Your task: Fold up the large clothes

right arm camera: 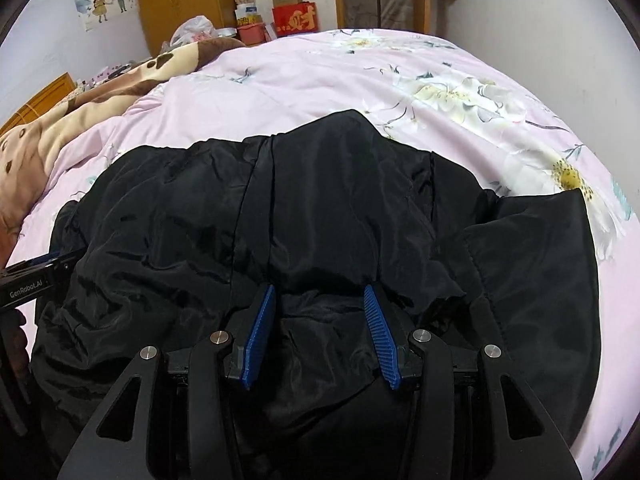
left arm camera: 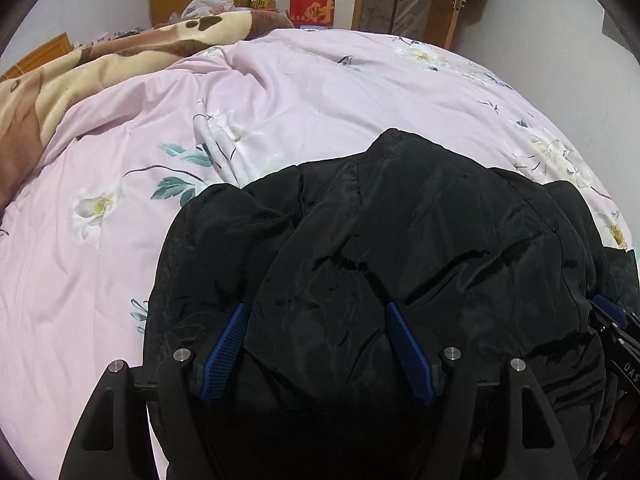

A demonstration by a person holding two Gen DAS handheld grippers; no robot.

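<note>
Jacket: black padded jacket [left arm camera: 400, 248] bunched on the pink floral bedspread [left arm camera: 280, 92], near edge.
Left gripper [left arm camera: 316, 312]: wide, bulky fabric fills the gap; grip likely.
Right gripper [right arm camera: 320, 292]: pinching a fabric bundle.
Progress: partway judged; final folds, smoothing remain.
Surroundings: brown blanket [left arm camera: 80, 72], red box [left arm camera: 312, 10], well apart; nothing obstructs.

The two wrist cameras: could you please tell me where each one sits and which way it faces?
Left wrist: on the left tool, looking down along its blue fingers at the black coat on the pink quilt; right tool at right edge.
Right wrist: on the right tool, same heading; left tool at left edge.
Shared: coat, quilt, red box.
</note>
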